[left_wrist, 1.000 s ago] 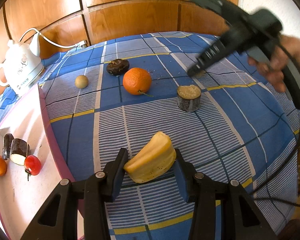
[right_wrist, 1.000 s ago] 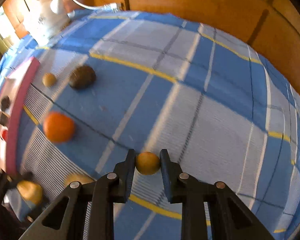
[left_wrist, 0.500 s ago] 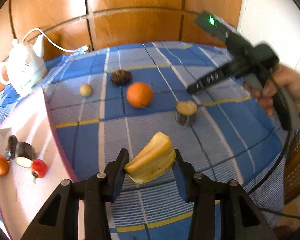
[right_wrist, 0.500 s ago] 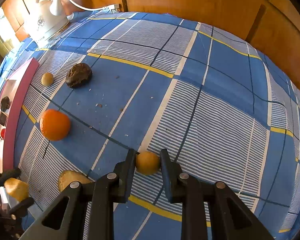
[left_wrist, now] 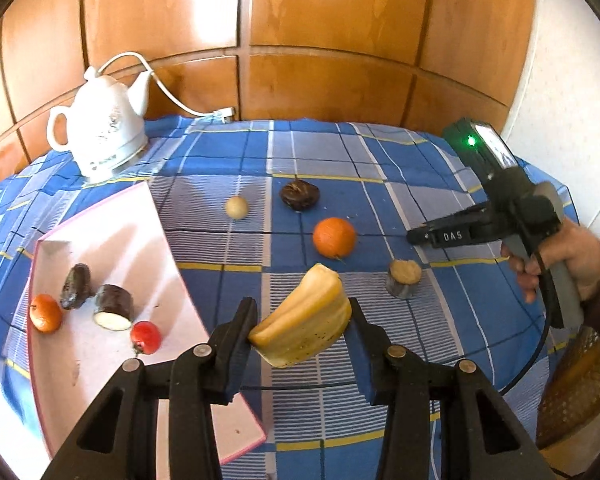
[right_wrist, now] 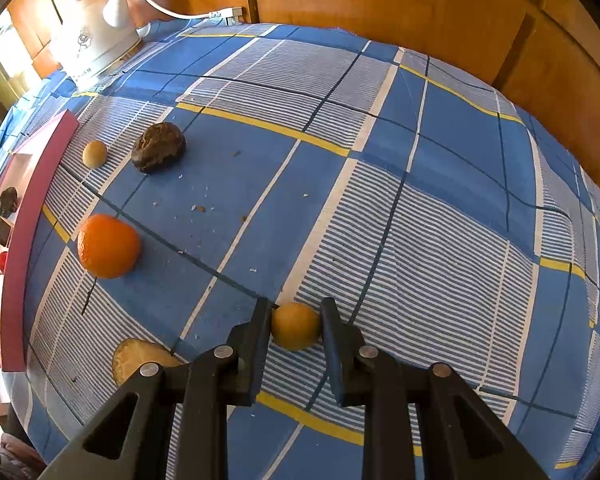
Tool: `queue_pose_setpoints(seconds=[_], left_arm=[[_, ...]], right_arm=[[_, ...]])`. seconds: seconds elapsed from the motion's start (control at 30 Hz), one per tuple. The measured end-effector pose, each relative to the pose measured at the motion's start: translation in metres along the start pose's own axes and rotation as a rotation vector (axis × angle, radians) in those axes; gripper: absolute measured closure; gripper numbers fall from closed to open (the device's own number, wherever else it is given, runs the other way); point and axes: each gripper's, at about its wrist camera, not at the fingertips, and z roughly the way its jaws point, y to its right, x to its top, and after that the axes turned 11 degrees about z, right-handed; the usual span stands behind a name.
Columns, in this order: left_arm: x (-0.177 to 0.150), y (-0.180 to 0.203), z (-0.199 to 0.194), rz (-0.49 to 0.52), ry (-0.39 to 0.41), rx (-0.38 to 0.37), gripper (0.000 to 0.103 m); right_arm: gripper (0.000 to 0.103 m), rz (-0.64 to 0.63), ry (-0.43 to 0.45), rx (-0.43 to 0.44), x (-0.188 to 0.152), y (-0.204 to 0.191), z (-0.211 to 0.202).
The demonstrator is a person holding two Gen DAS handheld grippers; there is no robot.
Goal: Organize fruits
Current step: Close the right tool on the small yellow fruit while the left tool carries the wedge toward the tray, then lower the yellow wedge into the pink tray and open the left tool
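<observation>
My left gripper (left_wrist: 302,330) is shut on a yellow banana piece (left_wrist: 300,324), held up above the blue checked cloth near the pink tray (left_wrist: 168,240). The tray holds a small orange fruit (left_wrist: 45,313), a dark piece (left_wrist: 76,286), a cut dark-skinned chunk (left_wrist: 114,306) and a red fruit (left_wrist: 146,337). In the right wrist view my right gripper (right_wrist: 296,326) is shut on a small yellow-orange fruit (right_wrist: 296,326) just above the cloth. An orange (right_wrist: 108,246), a dark brown fruit (right_wrist: 158,152), a small tan ball (right_wrist: 95,153) and a cut stub (left_wrist: 404,278) lie loose on the cloth.
A white kettle (left_wrist: 102,136) with a cord stands at the back left by the wood-panelled wall. A person's hand (left_wrist: 568,258) grips the right gripper's handle at the right edge. A wicker seat (left_wrist: 572,392) shows past the table's right edge. Crumbs dot the cloth.
The left gripper has risen with the banana piece and rolled, so the table looks farther off and more of the tray shows. The right gripper has stayed still on its fruit.
</observation>
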Motion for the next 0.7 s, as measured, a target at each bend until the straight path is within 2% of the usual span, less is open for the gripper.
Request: queue_pose_setpoints(seconds=[0.47,0.7], left_arm=[[-0.007,-0.025,-0.009,-0.069,-0.01,0.041,0.059],[-0.018,-0.056,-0.013,-0.162,-0.027,0.063,0.059]], right_arm=[[0.078,-0.04,0.02,-0.021,-0.006,-0.012,-0.001],[0.078,-0.044,0.02,-0.021,-0.005,-0.011,-0.002]])
